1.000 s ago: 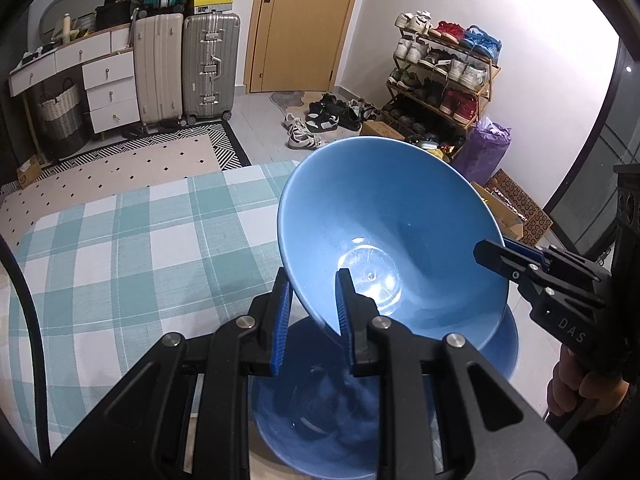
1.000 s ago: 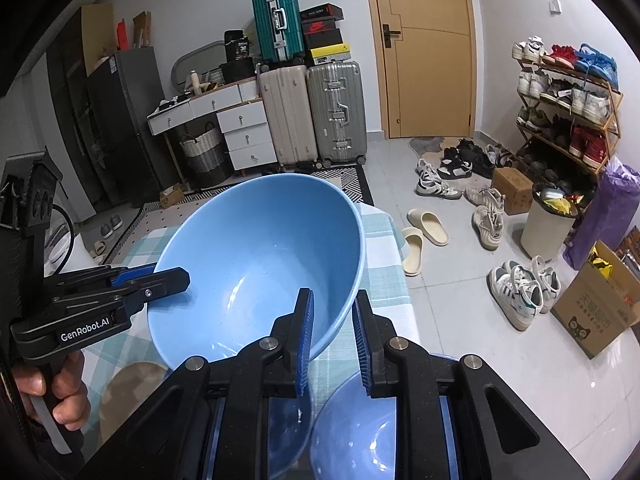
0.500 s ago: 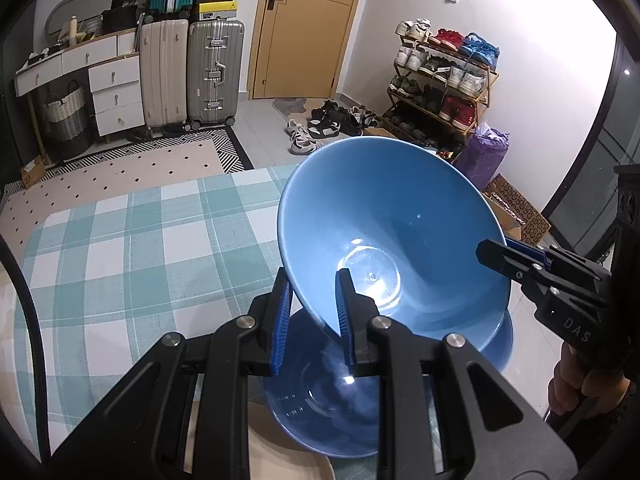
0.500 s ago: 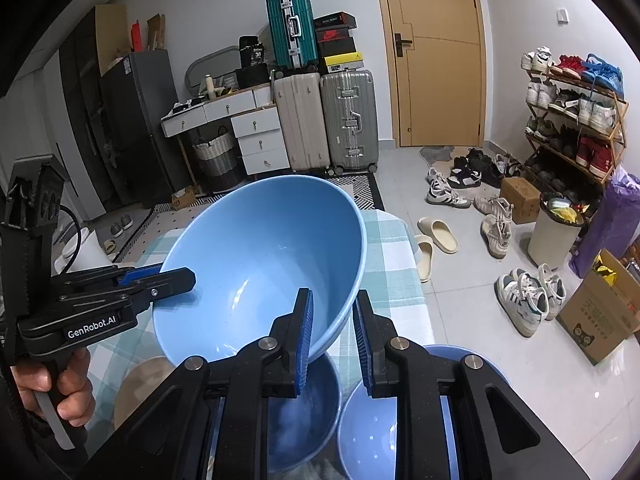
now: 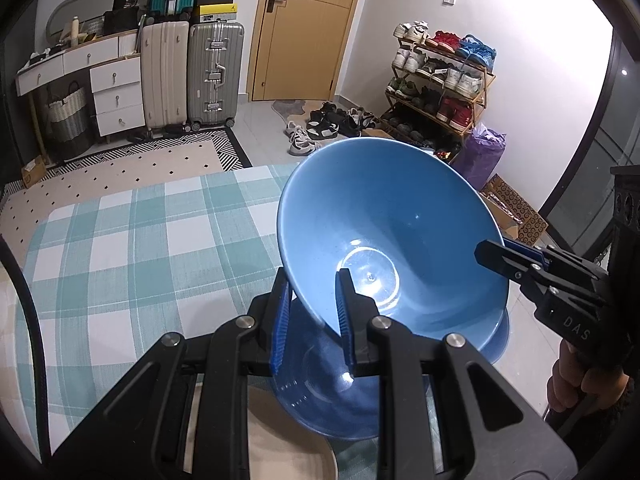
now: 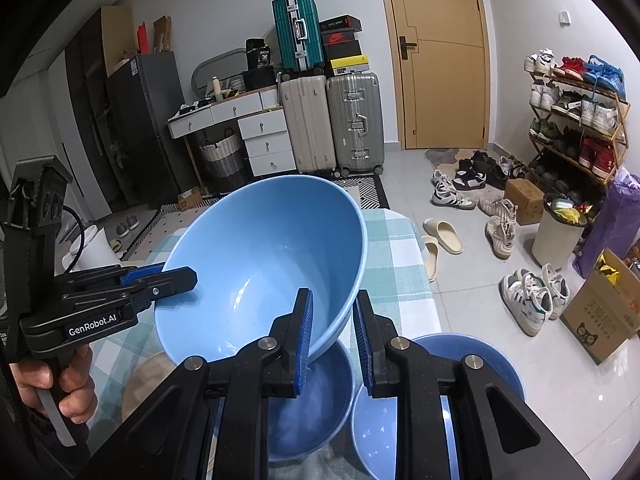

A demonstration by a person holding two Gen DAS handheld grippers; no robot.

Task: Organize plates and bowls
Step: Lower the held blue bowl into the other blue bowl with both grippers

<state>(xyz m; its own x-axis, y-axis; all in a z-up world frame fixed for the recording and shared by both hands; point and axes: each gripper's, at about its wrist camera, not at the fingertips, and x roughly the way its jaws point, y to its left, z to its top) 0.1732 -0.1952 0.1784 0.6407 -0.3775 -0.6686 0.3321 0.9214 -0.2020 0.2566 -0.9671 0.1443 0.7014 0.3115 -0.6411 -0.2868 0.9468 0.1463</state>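
The big blue bowl (image 5: 392, 240) hangs tilted in the air, held from two sides. The left tongs (image 5: 312, 316) pinch its near rim and the right tongs (image 6: 332, 336) pinch the far rim – both are closed on it. Right under it sits a second blue bowl (image 6: 312, 412) on the checked bench (image 5: 120, 248), so the big bowl likely needs to go straight down into it. A third blue bowl (image 6: 472, 356) sits just beside.

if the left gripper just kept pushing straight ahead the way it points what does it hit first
The left gripper is already clamped on the rim of the raised blue bowl, so its fingers would slide further onto the bowl wall first. Beyond that lies the checked tablecloth; depth past the bowl is unclear.
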